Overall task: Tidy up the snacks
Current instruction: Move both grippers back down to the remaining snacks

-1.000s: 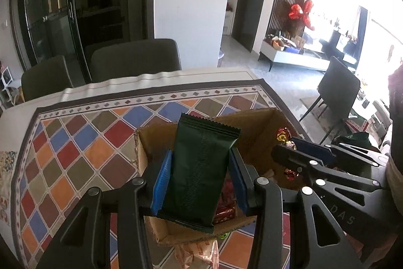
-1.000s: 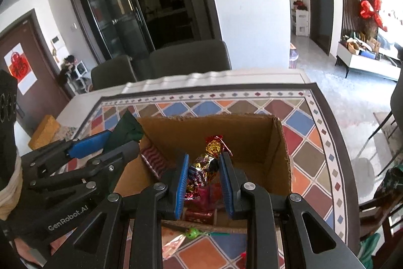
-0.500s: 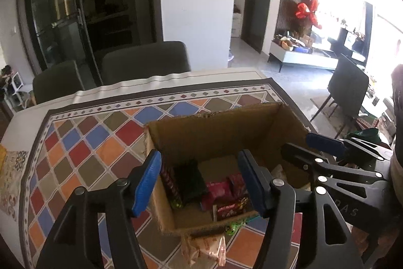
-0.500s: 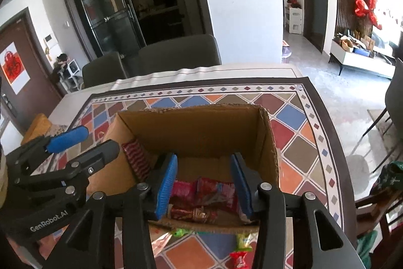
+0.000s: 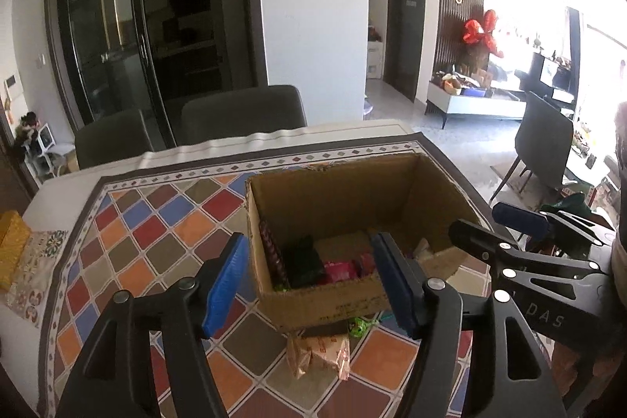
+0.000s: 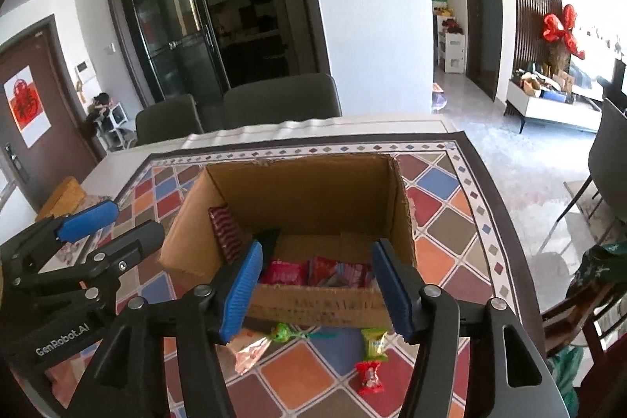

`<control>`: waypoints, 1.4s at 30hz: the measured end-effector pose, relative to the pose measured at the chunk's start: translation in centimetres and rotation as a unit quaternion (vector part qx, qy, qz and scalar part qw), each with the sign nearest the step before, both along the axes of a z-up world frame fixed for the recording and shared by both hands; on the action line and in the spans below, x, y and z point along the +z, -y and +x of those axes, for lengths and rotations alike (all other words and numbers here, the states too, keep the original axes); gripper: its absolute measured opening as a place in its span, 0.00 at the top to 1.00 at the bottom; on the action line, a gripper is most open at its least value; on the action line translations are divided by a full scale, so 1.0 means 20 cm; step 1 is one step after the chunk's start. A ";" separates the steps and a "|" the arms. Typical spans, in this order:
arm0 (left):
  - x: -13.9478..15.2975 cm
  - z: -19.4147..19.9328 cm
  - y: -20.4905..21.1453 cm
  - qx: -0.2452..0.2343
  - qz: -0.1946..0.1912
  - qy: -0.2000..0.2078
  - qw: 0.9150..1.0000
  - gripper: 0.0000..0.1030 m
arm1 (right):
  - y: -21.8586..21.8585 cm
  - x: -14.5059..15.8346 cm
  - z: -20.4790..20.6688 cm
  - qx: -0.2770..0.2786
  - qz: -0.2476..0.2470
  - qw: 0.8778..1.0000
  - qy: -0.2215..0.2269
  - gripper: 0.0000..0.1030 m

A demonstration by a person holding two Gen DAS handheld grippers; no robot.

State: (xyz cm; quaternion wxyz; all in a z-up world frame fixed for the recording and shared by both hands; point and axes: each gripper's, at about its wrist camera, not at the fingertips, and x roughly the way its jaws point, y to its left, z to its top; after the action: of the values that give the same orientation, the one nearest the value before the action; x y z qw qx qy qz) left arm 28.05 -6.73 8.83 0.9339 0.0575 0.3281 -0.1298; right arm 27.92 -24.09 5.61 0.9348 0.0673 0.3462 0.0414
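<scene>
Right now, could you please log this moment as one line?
left tool: opening, empty | right tool: opening, empty | brown cardboard box: holds snacks

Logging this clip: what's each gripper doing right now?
Left gripper: fingers opening, holding nothing.
Right gripper: fingers opening, holding nothing.

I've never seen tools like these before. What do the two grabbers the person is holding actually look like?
Both are black plastic frames with triangular cut-outs and silver rivets. Each ends in two fingers faced with ribbed blue pads. The left gripper has "GenRobot.AI" printed in white on its side, and the right gripper shows the letters "DAS". No cables show.
</scene>
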 end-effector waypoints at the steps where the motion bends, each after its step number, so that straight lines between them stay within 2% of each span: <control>1: 0.00 -0.03 0.00 0.000 0.000 0.004 1.000 0.36 | 0.00 0.00 -0.02 0.000 -0.001 1.000 0.001 0.42; 7: -0.07 -0.15 0.00 0.001 0.002 0.011 1.000 0.33 | 0.01 -0.04 -0.15 -0.007 -0.011 1.000 0.013 0.40; 13: -0.22 -0.23 -0.01 0.004 -0.002 -0.014 1.000 0.32 | 0.02 -0.12 -0.24 -0.013 -0.011 1.000 0.003 0.39; 19: -0.39 -0.26 -0.03 0.003 -0.002 -0.051 0.999 0.31 | 0.00 -0.28 -0.30 -0.011 -0.014 0.999 -0.029 0.39; 31: -0.61 -0.19 -0.03 -0.008 -0.011 -0.111 0.994 0.27 | 0.00 -0.52 -0.28 -0.032 0.007 0.995 -0.096 0.39; 42: -0.77 -0.08 0.00 -0.009 -0.002 -0.131 0.991 0.23 | 0.02 -0.67 -0.23 -0.070 0.004 0.988 -0.135 0.39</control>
State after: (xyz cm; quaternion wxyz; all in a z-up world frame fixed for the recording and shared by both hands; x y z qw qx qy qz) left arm 26.53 -6.68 -6.62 0.8815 0.0413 0.4473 -0.1455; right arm 23.42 -24.58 -7.80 0.8799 0.1000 0.4634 -0.0326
